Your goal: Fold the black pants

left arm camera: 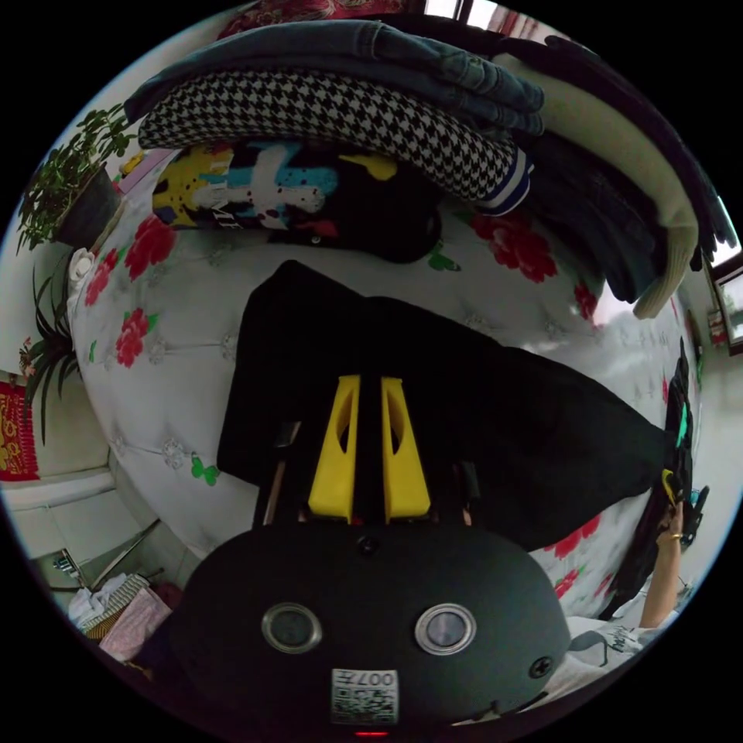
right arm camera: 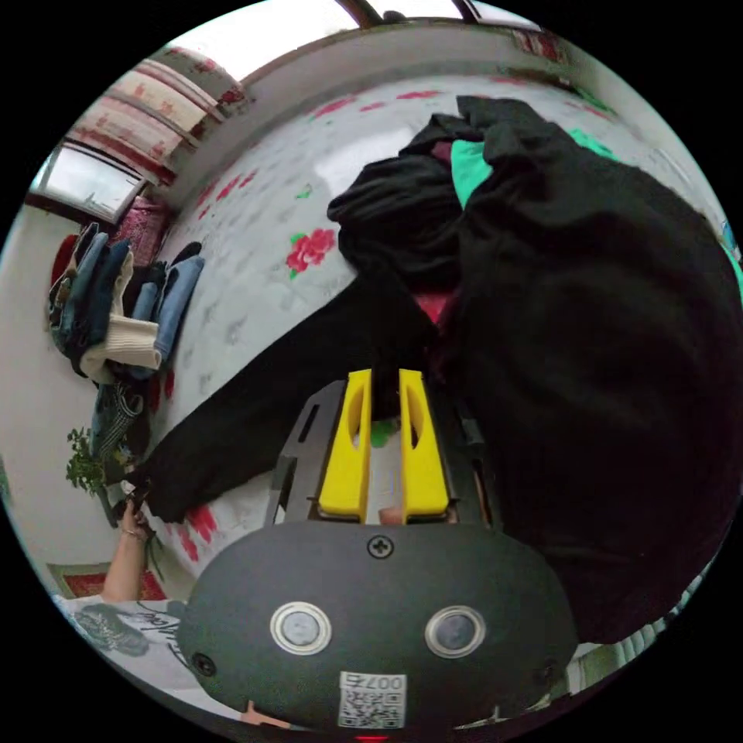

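Left gripper view shows nearly-closed jaws pinching the black pants (left arm camera: 433, 402); right gripper view adds a dark clothes heap (right arm camera: 588, 325), jaws likewise.

a white tufted bed cover (left arm camera: 178, 325) printed with red flowers spreads across the room. potted plants (left arm camera: 66, 186) stand by a pale wall (left arm camera: 54, 433). daylight comes through a window (right arm camera: 85, 182) beside a striped curtain (right arm camera: 159, 97). a red rug (right arm camera: 81, 584) lies on the floor.

The black pants (left arm camera: 433, 402) lie flat (stretched lengthwise) on the floral white bedcover (left arm camera: 178, 325).
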`<action>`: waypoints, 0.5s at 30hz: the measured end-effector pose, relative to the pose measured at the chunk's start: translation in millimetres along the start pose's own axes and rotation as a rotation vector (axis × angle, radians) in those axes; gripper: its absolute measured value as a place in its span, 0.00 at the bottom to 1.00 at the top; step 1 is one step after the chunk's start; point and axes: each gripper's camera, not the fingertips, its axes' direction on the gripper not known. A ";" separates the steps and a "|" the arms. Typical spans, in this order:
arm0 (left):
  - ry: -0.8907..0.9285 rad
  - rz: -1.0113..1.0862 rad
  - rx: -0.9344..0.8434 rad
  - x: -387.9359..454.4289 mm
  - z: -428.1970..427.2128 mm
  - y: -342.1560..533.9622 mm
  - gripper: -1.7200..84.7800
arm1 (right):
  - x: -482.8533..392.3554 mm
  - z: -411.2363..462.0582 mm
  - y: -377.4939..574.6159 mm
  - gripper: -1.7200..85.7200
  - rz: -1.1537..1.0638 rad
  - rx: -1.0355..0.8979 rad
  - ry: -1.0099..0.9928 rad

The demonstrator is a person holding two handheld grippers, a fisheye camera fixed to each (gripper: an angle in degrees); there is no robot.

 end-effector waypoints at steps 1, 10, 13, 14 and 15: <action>0.007 0.005 0.000 -0.6 -0.1 0.6 0.07 | -3.3 1.8 7.7 0.04 0.002 0.033 -0.011; 0.054 -0.093 0.175 -25.7 -39.6 45.9 0.06 | -173.3 37.5 72.3 0.05 -0.512 0.102 -0.116; 0.037 -0.138 0.190 -41.2 -42.1 66.2 0.07 | -261.8 82.9 98.1 0.06 -0.781 0.001 -0.186; 0.029 -0.145 0.189 -44.3 -41.8 68.9 0.07 | -297.2 103.4 109.7 0.06 -0.881 -0.046 -0.207; 0.013 -0.157 0.190 -50.8 -41.4 73.1 0.08 | -315.5 114.2 115.7 0.06 -0.927 -0.071 -0.217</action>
